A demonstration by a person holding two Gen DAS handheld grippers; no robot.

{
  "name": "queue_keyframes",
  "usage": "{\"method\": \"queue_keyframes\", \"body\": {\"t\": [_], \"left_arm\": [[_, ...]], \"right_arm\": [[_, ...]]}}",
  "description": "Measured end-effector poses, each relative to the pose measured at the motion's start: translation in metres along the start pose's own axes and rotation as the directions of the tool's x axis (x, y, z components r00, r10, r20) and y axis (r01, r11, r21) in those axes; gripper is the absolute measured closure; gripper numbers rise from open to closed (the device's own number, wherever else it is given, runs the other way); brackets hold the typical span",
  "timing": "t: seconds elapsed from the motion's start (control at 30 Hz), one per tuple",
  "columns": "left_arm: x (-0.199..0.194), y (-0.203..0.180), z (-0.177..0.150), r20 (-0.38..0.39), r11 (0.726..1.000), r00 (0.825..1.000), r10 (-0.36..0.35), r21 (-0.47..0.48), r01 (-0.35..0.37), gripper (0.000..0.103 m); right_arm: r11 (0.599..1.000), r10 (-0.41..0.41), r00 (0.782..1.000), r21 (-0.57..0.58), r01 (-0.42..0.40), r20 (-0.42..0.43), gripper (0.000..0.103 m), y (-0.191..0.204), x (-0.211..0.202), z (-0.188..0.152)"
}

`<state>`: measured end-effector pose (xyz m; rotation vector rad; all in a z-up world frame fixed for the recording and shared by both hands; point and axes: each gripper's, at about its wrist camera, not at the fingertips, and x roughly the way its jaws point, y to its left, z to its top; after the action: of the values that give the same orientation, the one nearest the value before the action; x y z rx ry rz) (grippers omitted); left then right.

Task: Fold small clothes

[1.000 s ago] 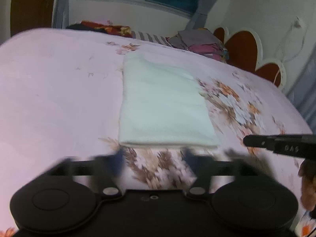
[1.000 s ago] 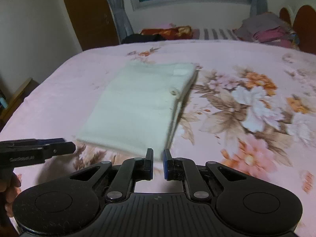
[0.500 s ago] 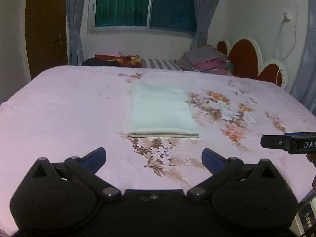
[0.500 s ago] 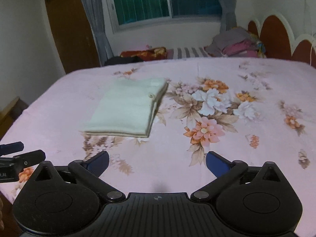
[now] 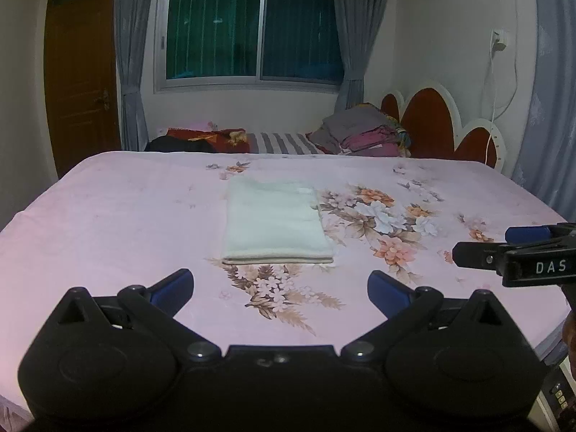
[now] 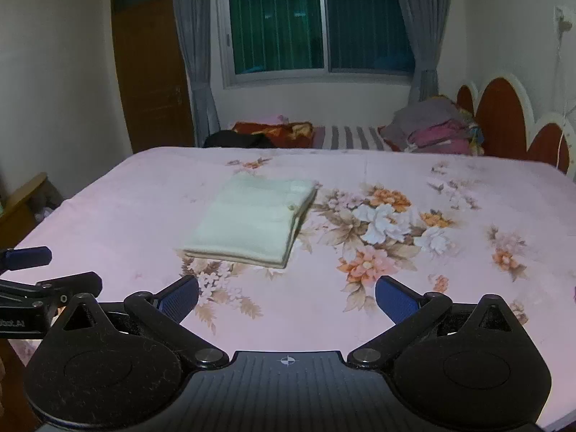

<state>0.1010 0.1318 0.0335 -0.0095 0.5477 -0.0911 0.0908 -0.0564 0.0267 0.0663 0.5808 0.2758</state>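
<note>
**A:** so where are the grippers at? Left gripper (image 5: pixel 280 284) has its blue pads spread wide, nothing between them. Right gripper (image 6: pixel 287 292) same deal, jaws apart and empty, both hanging over the near edge of the bed (image 5: pixel 108 216).

**B:** yep, and you can see the right one poking in from the right side of the left camera too. The cloth (image 5: pixel 273 221) is a pale greenish-white thing, folded into a neat rectangle, lying flat on the pink floral sheet just beyond both grippers, not touching either.

**A:** far side of the bed there's a pile of clothes (image 5: pixel 363 133) next to the red headboard (image 5: pixel 428 122), window (image 5: pixel 252 25) behind.
</note>
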Motion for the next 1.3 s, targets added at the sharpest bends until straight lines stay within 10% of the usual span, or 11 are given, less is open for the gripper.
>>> {"method": "queue_keyframes", "body": {"t": [1.3], "left_arm": [[-0.008, -0.002, 0.01, 0.016, 1.0, 1.0, -0.016, 0.022, 0.016, 0.001]], "right_arm": [[1.0, -0.003, 1.0, 0.001, 0.003, 0.015, 0.0, -0.006, -0.018, 0.006]]}}
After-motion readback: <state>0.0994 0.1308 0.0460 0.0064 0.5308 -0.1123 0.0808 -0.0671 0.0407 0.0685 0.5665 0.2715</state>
